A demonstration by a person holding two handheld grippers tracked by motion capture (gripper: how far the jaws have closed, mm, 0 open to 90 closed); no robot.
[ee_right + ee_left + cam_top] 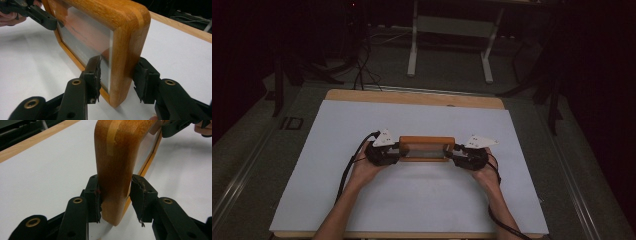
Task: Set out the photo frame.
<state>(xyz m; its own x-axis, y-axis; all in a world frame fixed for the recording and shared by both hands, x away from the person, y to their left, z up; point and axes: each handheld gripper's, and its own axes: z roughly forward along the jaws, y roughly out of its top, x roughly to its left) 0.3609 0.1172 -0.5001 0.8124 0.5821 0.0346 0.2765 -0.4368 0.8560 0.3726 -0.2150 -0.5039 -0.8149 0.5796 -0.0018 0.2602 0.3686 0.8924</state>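
1. In the middle of the white desk (422, 210) we see a wooden picture frame (426, 148) standing on its long edge, held between two tools.
2. Our left tool (396, 152) takes the frame's left end; in the left gripper view its jaws sit on either side of the rounded wooden corner (113, 182), pinching it, the left pad (97, 202) flat against the wood.
3. Our right tool (454, 154) takes the right end; in the right gripper view one pad (96, 77) presses the glass face (85, 42) and the other the wooden back, so it pinches the frame too.
4. The frame's lower edge looks to be touching the desk, though we cannot tell for sure.
5. Our hands (367, 170) lie just behind the tools, cables trailing back.
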